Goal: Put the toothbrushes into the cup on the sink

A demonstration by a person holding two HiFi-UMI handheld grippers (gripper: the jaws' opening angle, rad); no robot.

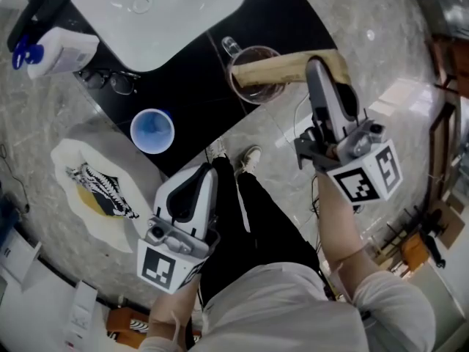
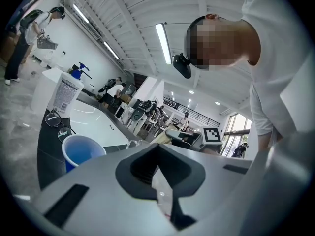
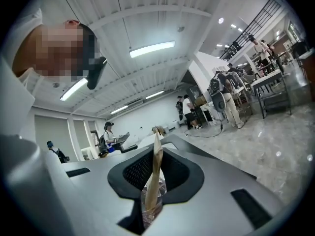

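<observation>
**Toothbrush over the mug, not yet in**

We had the white sink [image 1: 157,20] up top and the black counter [image 1: 198,101] beneath it. Our left gripper [image 1: 205,173] hung low, jaws together on nothing. Our right gripper [image 1: 316,68] was out over the glass mug [image 1: 242,90], pinched nearly closed on a tan wrapped toothbrush [image 1: 282,68] lying flat across the rim. Released level like that, we reckoned, it could roll off to the floor. Only the right gripper view showed the pinch; only the head view showed that flat lie.
</observation>
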